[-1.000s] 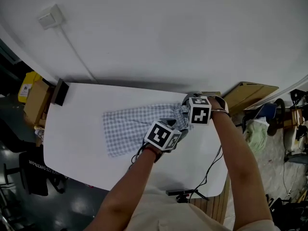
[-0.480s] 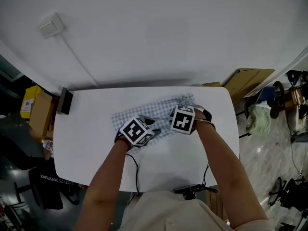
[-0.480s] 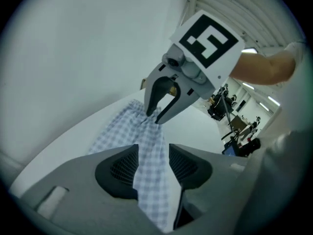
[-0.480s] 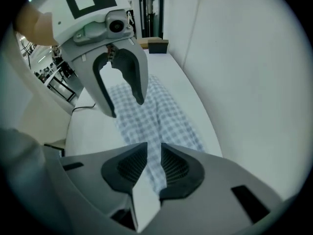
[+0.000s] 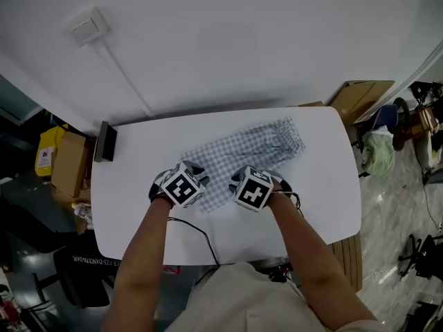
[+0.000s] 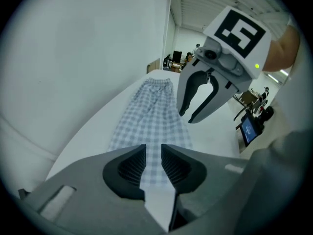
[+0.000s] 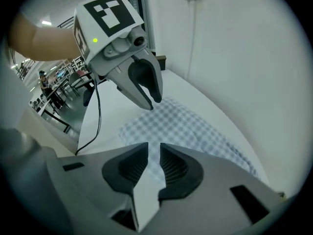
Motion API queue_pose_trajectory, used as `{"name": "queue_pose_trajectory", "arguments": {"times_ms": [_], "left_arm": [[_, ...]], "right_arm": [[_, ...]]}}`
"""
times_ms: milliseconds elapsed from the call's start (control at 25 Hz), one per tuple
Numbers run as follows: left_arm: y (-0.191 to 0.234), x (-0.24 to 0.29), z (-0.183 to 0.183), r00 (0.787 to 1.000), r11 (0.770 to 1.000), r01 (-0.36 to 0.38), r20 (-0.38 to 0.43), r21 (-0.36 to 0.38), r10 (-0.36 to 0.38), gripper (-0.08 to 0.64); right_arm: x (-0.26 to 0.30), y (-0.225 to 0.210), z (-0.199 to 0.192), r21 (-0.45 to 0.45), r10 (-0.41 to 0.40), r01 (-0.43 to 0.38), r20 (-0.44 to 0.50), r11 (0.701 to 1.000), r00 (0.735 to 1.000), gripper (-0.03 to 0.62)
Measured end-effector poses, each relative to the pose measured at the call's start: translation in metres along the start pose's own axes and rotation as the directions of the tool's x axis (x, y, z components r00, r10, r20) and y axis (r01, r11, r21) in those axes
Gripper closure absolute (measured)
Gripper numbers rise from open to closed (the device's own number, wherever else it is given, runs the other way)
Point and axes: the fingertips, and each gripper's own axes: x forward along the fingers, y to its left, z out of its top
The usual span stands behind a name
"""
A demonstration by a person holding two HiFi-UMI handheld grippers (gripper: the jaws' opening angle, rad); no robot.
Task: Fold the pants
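- In the head view the two marker cubes (image 5: 181, 187) cover the jaws and the near corners of the pants (image 5: 242, 151), so contact cannot be read there
- Both gripper views are dark round their rims, and each shows only part of the cloth
- Whether the cloth's near edge reaches in between either pair of jaws is hard to make out; cloth and white worktop (image 5: 138, 206) show through both gaps
- One pair of checked pants lies flat and slanted on the worktop, with the gathered waist at the far right and the leg end near the person
- Two grippers, one dark flat object (image 5: 105, 142) at the worktop's left edge, one cable (image 5: 194, 228) trailing to the near edge
- Left gripper (image 6: 153, 163): jaws have just been closing and stand a narrow slit apart, pinching nothing
- Right gripper (image 7: 154, 163): jaws likewise just closing, a narrow slit apart, pressing on nothing
- Both forearms (image 5: 142, 254) reach in from the bottom edge side by side, with the grippers tilted steeply down over the leg end, left at its left corner, right at its right
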Motion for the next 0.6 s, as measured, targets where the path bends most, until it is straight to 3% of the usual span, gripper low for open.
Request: {"name": "queue_pose_trajectory", "arguments": {"times_ms": [120,240,440,600], "left_arm": [[0.005,-0.013,-0.032,0.999,0.999,-0.015,-0.039,0.042,0.016,0.46],[0.01,-0.02,-0.055,0.995,0.985,-0.051,-0.081,0.168,0.066,0.46],[0.021,-0.023,-0.077,0.984,0.912,-0.11,-0.085,0.395,0.156,0.46],[0.024,-0.012,-0.086,0.983,0.843,-0.086,-0.094,0.531,0.159,0.449]], "right_arm": [[0.011,0.027,0.019,0.02,-0.019,0.018,0.043,1.0,0.999,0.507],[0.019,0.046,0.032,0.05,-0.047,0.043,0.072,0.998,0.996,0.482],[0.039,0.076,0.05,0.105,-0.088,0.079,0.084,0.991,0.993,0.425],[0.056,0.09,0.057,0.167,-0.124,0.11,0.075,0.98,0.989,0.391]]}}
